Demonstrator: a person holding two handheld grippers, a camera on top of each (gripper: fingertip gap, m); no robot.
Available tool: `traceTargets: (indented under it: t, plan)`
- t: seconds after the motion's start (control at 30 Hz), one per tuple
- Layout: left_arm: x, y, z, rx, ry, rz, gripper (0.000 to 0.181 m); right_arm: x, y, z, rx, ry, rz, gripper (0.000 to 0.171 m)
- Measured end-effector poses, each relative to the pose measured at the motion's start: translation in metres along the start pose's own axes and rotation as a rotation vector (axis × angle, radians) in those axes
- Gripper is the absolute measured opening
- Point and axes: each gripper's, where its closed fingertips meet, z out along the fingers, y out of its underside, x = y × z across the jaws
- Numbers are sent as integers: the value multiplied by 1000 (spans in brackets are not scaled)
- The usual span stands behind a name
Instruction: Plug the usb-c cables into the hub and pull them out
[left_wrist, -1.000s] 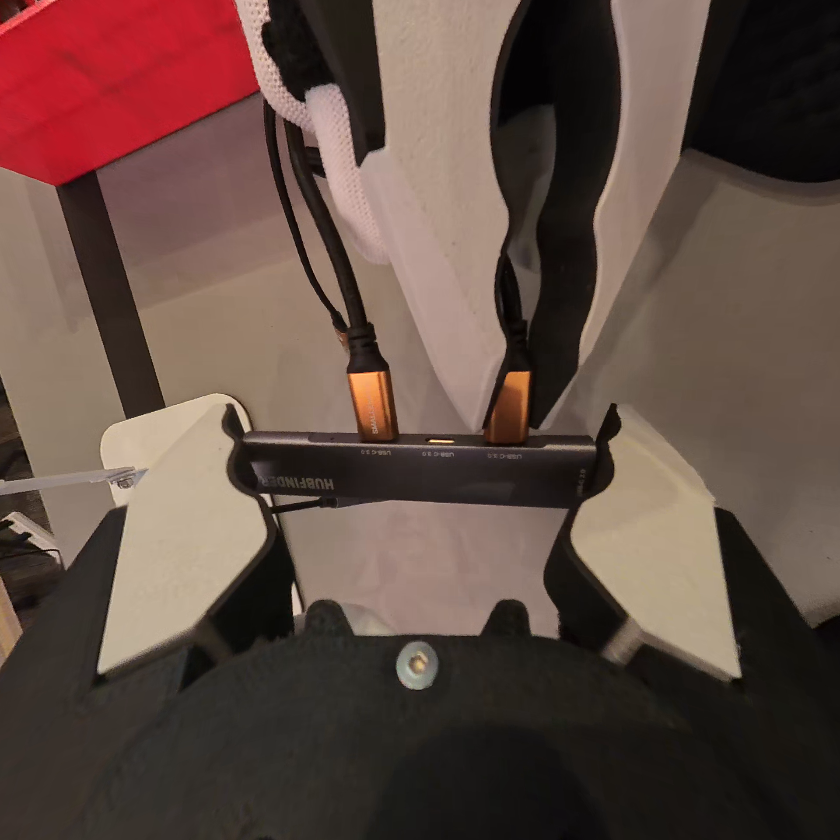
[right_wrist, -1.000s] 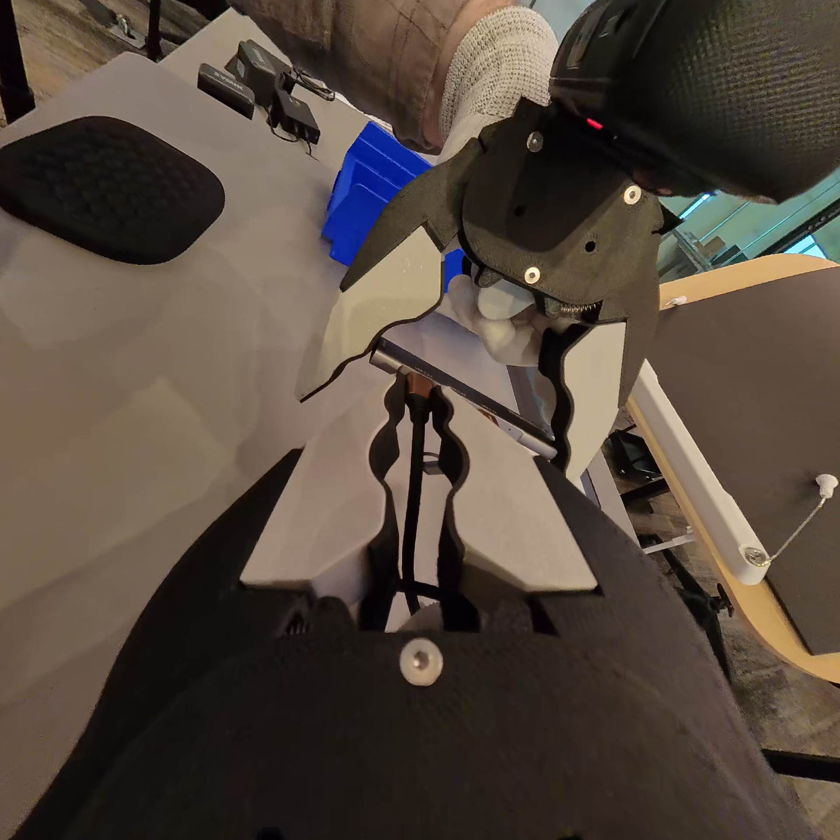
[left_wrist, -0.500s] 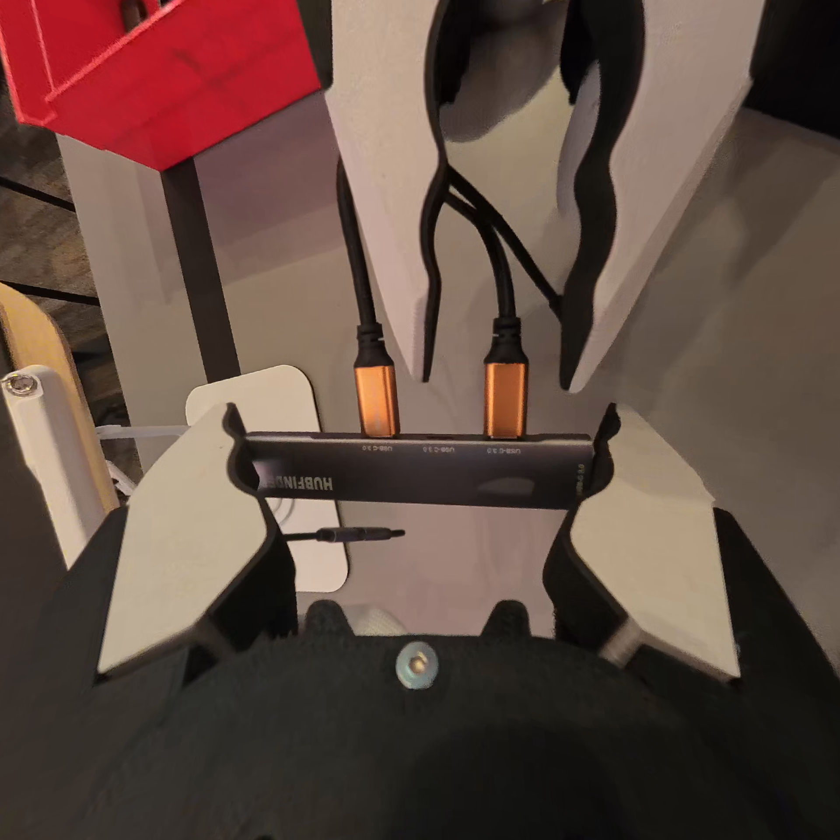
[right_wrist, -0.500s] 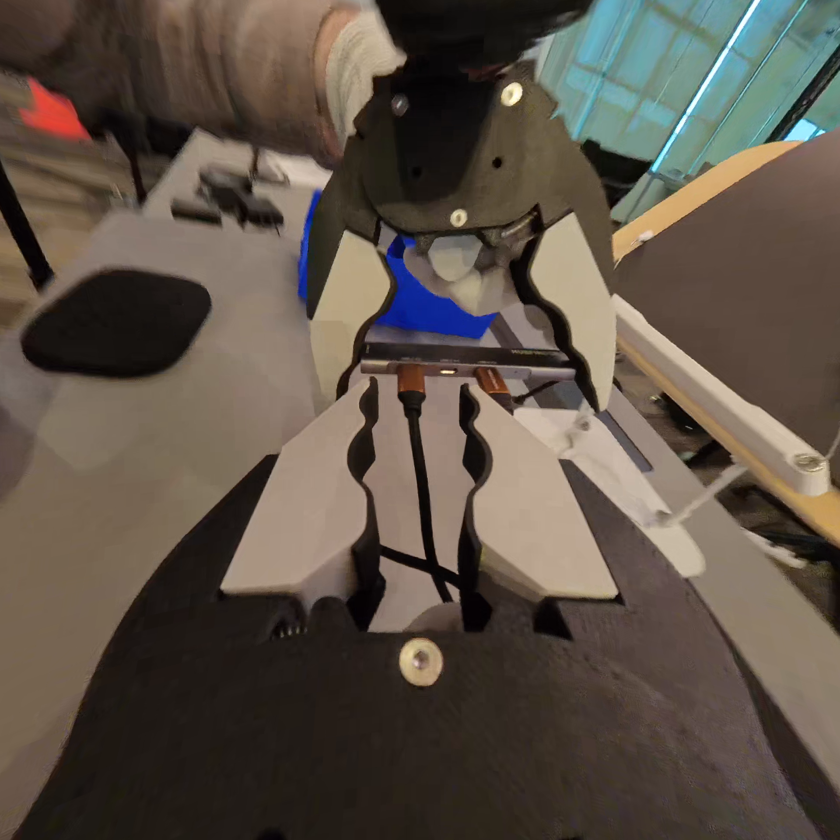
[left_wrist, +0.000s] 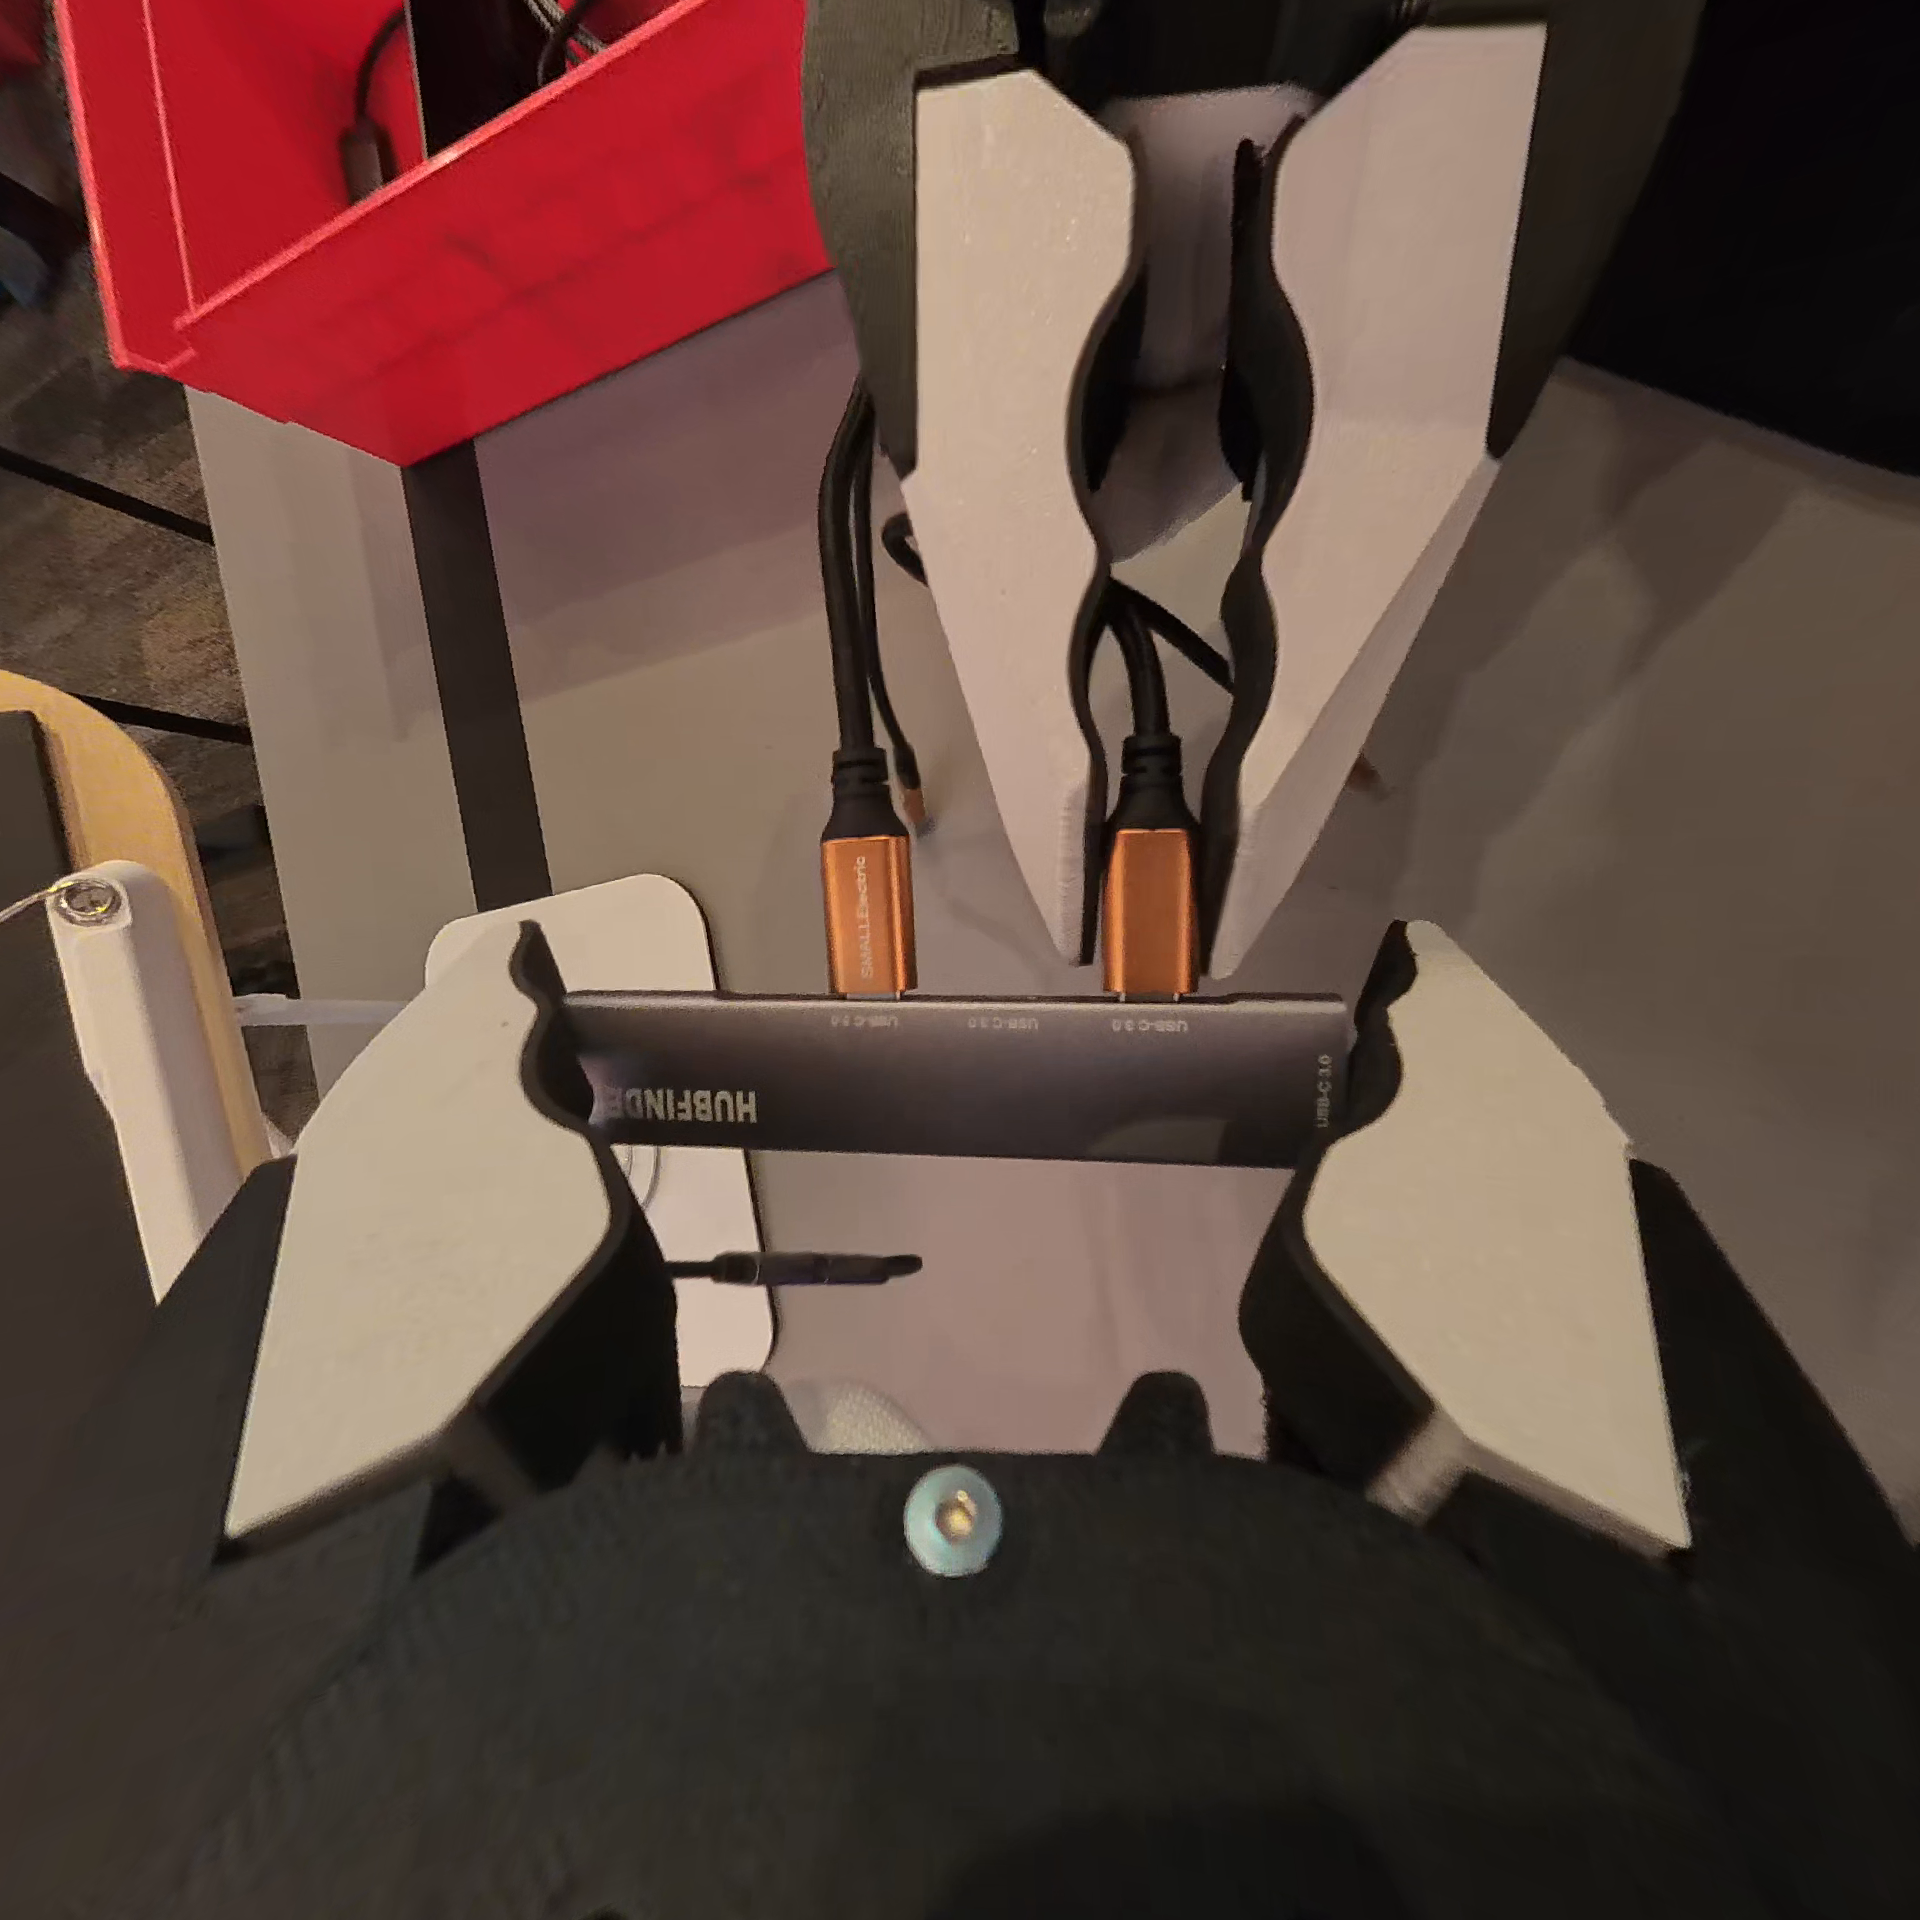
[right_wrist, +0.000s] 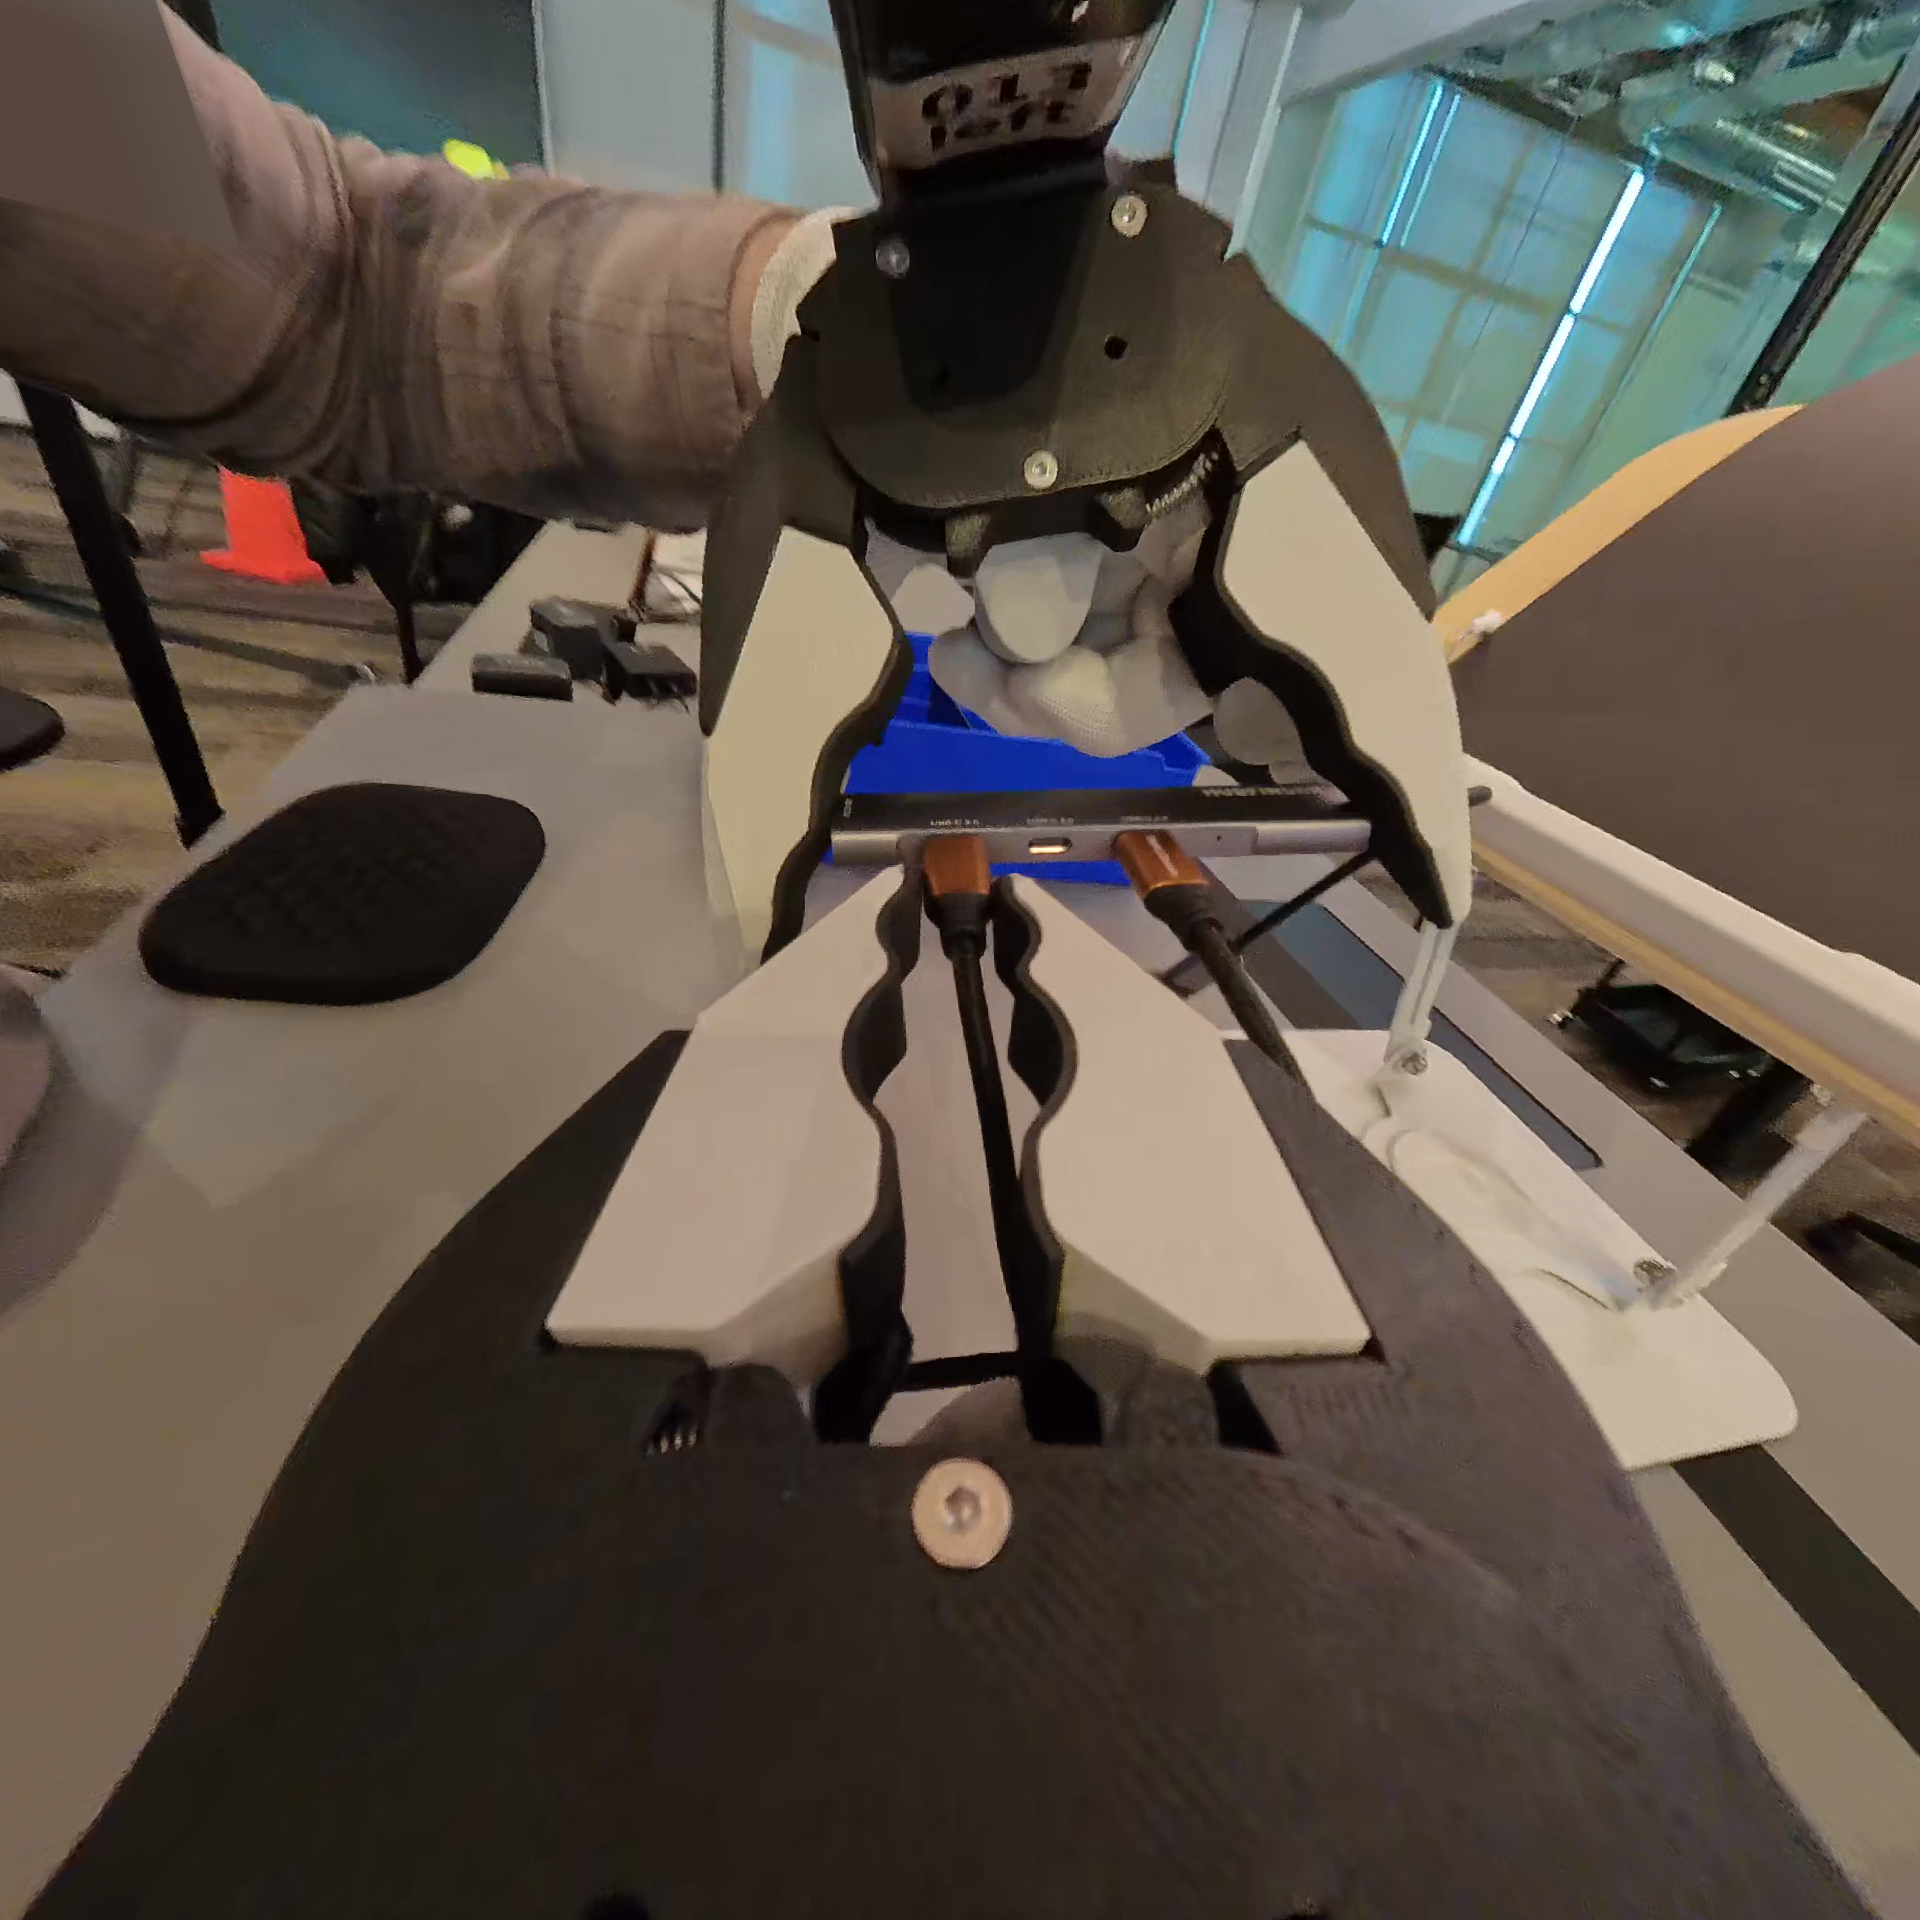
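1. Red bin (left_wrist: 436, 239): up-left of hub, printed writing not copied.
2. Left gripper (left_wrist: 956, 1049) clamps grey hub (left_wrist: 966, 1091) by its ends, held off the table (left_wrist: 1662, 779).
3. Left copper-plug cable (left_wrist: 868, 899) seated in hub.
4. Right gripper (left_wrist: 1148, 935) fingers closing around second plugged cable (left_wrist: 1151, 904); contact unclear.

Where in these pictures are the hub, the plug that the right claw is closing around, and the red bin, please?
hub (left_wrist: 1039, 1101): left wrist view, middle of its dark top face.
plug (left_wrist: 1151, 906): left wrist view, its orange metal shell, seated in the hub.
red bin (left_wrist: 488, 301): left wrist view, its front wall.
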Motion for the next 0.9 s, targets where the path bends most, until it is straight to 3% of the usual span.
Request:
traceTargets:
  t: [0.4,0.77,0.9]
  plan:
    - [3,-6,0,57,-2,3,139,-3,-5,-2,16,-19,-66,10]
    - [7,-8,-5,102,-9,18,139,-8,-10,-1,-40,95,-203,11]
    - [12,-12,-6,106,-14,44,139,-13,-11,-3,-34,38,-167,10]
